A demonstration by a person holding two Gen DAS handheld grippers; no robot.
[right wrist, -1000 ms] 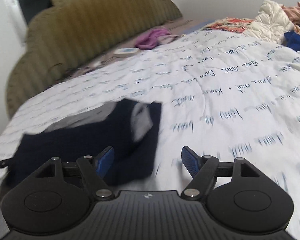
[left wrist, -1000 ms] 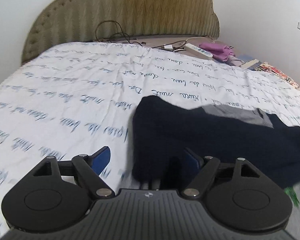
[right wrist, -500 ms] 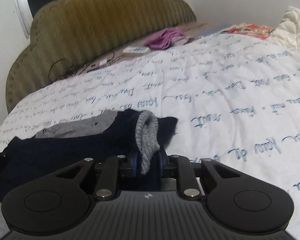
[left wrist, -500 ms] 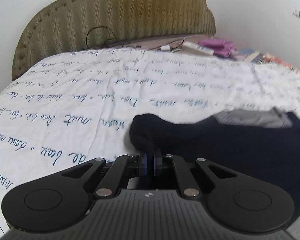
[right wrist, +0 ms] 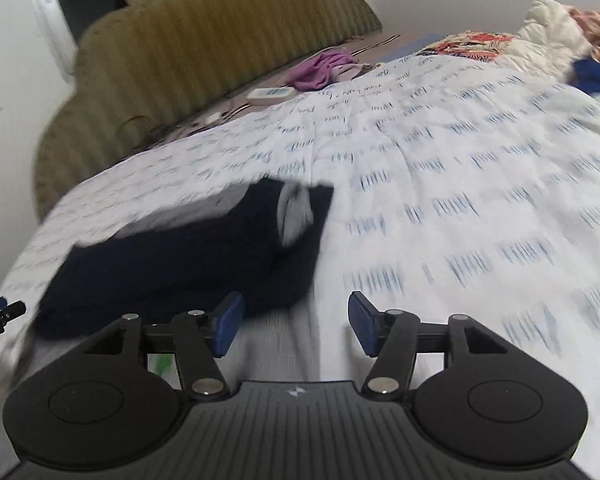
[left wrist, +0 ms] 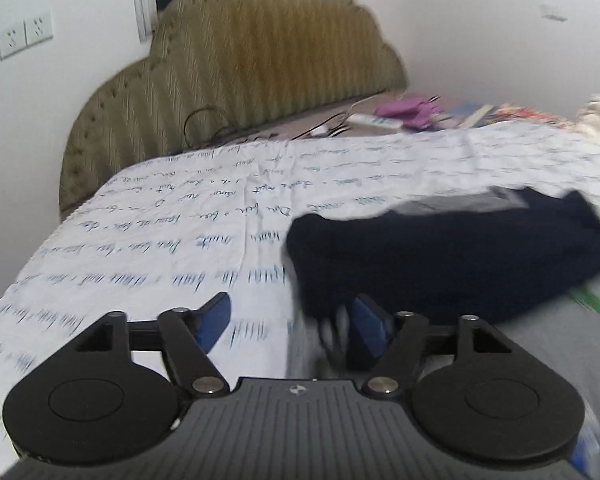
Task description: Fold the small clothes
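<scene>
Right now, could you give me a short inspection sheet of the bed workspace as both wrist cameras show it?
Surface: white bedsheet printed with blue handwriting, wrinkled.
Job's things: navy garment with grey trim, lying bunched on the sheet, held by neither gripper.
Clutter: purple cloth and white power strip by the headboard; pile of clothes at the far right.
Grippers: left gripper open; right gripper open.
Cables: black cable looped at the headboard.
Surroundings: olive headboard, white wall, wall sockets.
</scene>
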